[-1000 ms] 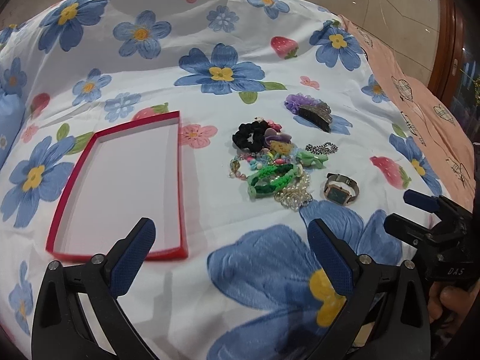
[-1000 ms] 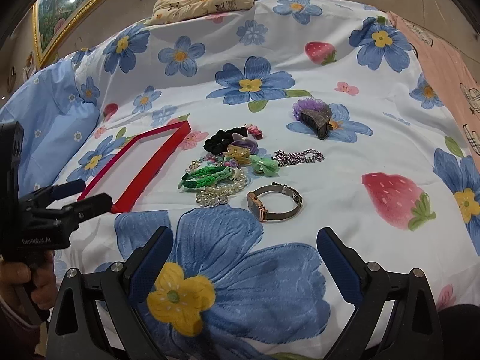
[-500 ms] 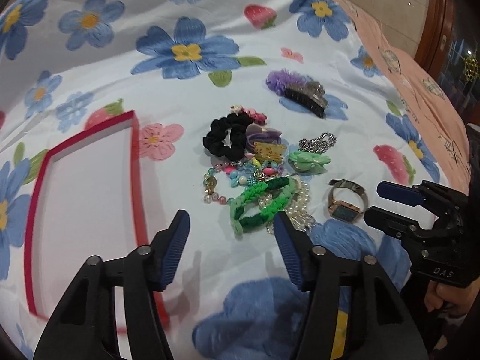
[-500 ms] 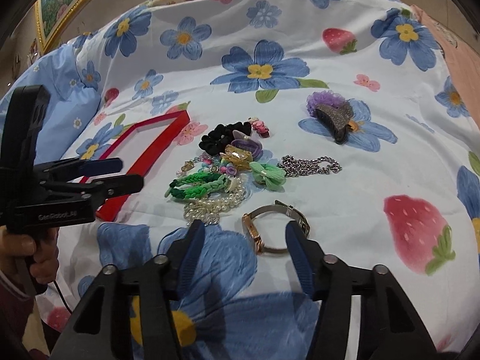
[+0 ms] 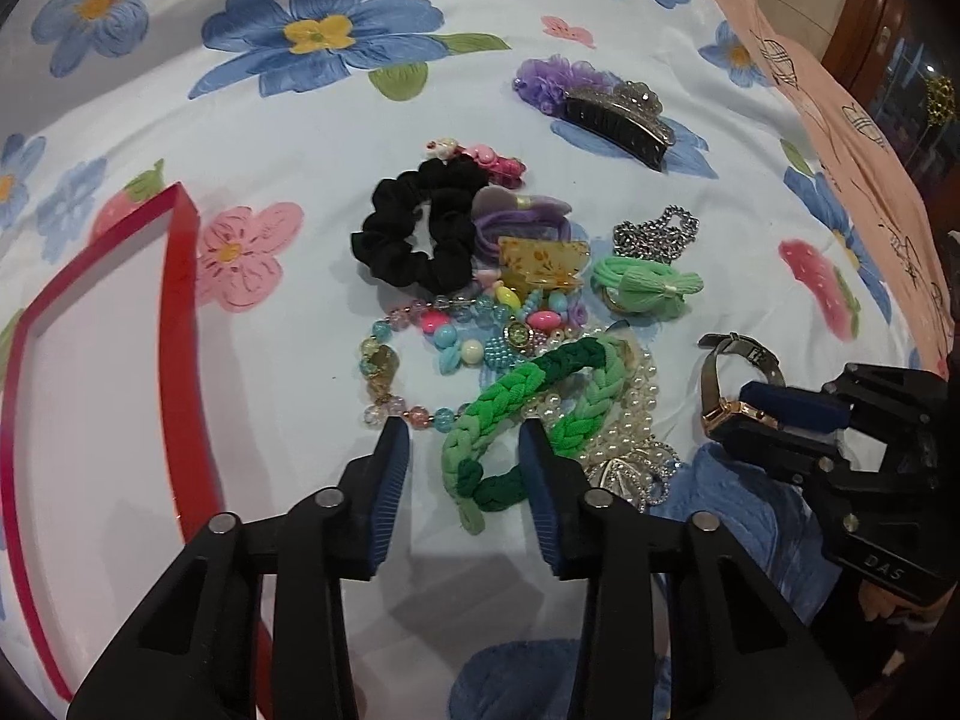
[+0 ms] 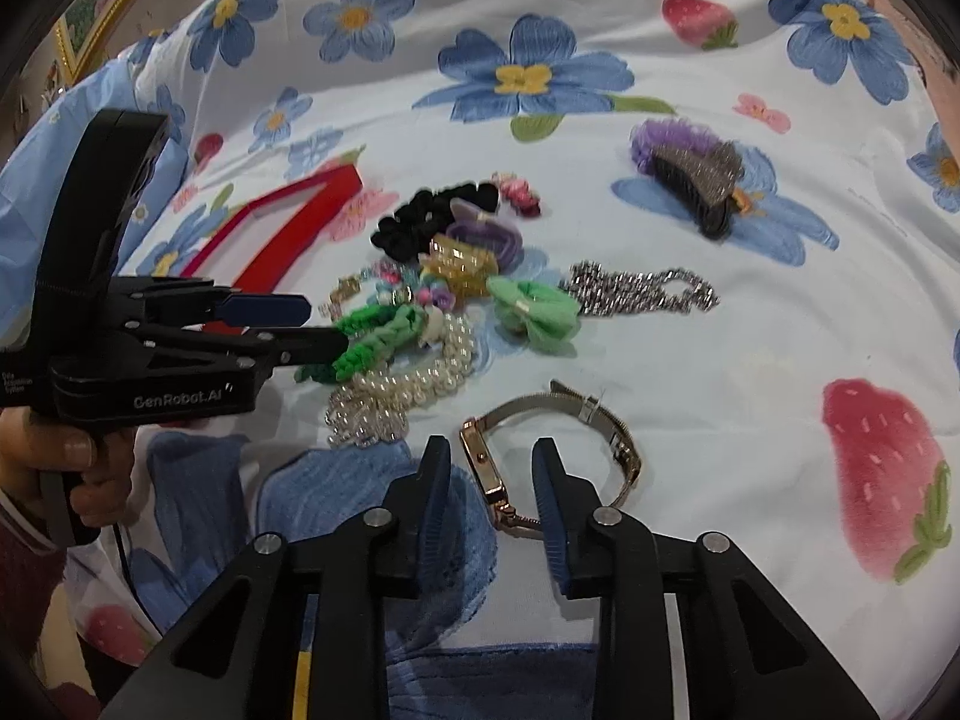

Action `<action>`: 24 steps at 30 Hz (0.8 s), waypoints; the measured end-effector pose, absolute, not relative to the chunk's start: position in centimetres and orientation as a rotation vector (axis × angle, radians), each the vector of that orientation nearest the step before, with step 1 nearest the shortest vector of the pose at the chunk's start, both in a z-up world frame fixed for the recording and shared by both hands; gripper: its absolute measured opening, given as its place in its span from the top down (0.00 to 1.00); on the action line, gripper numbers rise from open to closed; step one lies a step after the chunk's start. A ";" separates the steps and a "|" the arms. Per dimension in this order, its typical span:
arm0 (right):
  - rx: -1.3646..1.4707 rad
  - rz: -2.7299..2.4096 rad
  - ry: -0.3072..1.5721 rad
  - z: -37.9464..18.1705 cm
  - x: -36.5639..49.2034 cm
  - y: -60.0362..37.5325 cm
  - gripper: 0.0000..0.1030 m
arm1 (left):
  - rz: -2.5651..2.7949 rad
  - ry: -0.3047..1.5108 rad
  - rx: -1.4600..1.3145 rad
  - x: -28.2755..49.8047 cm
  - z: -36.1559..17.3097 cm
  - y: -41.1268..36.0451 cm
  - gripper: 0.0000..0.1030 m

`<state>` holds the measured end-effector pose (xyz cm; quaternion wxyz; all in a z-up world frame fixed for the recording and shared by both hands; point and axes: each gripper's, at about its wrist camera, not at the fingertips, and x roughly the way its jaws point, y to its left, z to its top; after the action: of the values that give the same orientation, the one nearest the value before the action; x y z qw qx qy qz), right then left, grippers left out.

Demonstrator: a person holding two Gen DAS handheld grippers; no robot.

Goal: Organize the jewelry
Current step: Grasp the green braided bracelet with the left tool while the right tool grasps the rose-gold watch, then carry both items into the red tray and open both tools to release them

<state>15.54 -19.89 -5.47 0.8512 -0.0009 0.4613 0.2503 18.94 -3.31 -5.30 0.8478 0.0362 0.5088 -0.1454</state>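
My left tool (image 5: pixel 462 438), half open around the green bracelet (image 5: pixel 528 402), risked dragging tangled pearls (image 5: pixel 624 420); my right tool (image 6: pixel 489 468) straddled the watch (image 6: pixel 552 450), unclamped.

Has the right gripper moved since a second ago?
Yes. The right gripper has advanced toward the watch, jaws narrowed and now straddling its case.

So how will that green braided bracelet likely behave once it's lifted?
The green braided bracelet looks like soft woven cord, so it will probably sag rather than hold shape. It lies over the pearl strand, so it may drag it. Probably light.
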 end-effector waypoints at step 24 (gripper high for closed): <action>0.050 0.626 0.886 -0.9 14.3 -17.3 0.93 | -0.263 0.944 -0.147 13.9 -0.9 3.1 0.91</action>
<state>14.29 -17.25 -0.89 0.8560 0.0237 0.4217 0.2979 13.86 3.06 -0.86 0.8798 -0.0706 0.4527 -0.1263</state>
